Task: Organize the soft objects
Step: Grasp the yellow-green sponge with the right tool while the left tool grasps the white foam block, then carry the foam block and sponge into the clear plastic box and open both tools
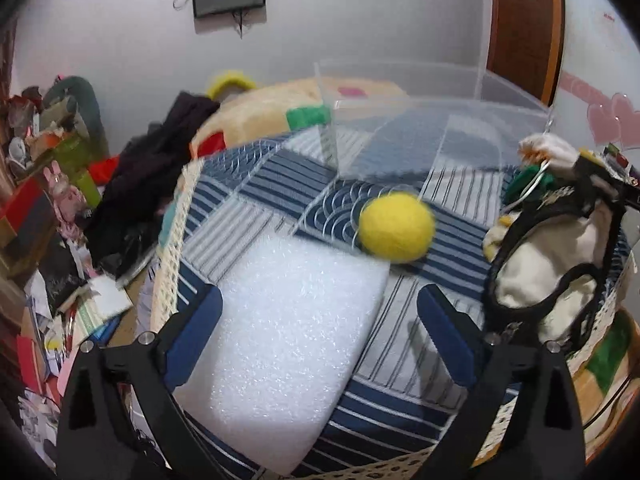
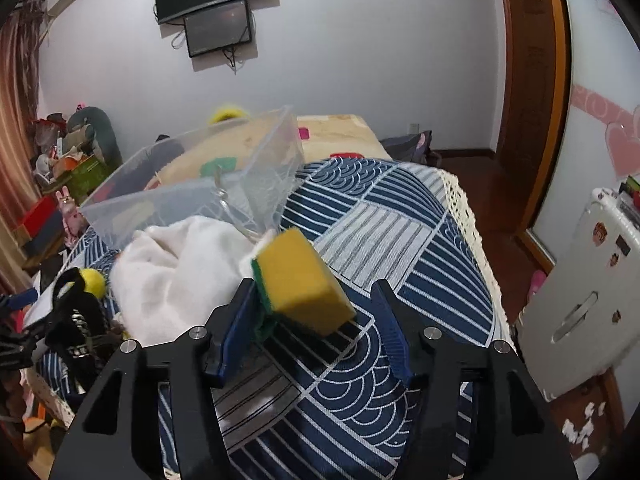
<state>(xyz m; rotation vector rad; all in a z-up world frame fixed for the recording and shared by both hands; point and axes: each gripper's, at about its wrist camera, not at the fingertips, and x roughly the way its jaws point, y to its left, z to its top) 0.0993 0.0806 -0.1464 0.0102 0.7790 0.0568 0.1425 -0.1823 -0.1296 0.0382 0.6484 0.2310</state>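
Sponge (image 2: 298,280) first: it sits between the fingers of your right gripper (image 2: 316,316), green scrub side against the left pad, yellow body tilted up toward the right. The right pad stands clear of it, so the jaws are wide and nothing is clamped yet. Whether the sponge rests on the tablecloth (image 2: 400,240) or leans on the pad, you cannot tell from this view.

Your left gripper (image 1: 320,324) is also spread wide and holds nothing. It straddles the near end of the foam sheet (image 1: 280,336), which lies flat on the cloth. Beyond the foam, the yellow ball (image 1: 396,227) looks blurred, so it may be rolling. The white cloth (image 1: 552,256) with the black strap (image 1: 520,220) lies to the right.

The clear bin (image 2: 192,184) stands at the far side of the table, behind the white cloth, and looks like the place for the soft things. It appears empty, so you are early in the job, at the grasping step.

Next, close your right jaws squarely across the sponge before lifting; it is tilted and soft, so it may twist or slip out. Then carry it over the white cloth and clear the bin's near wall.
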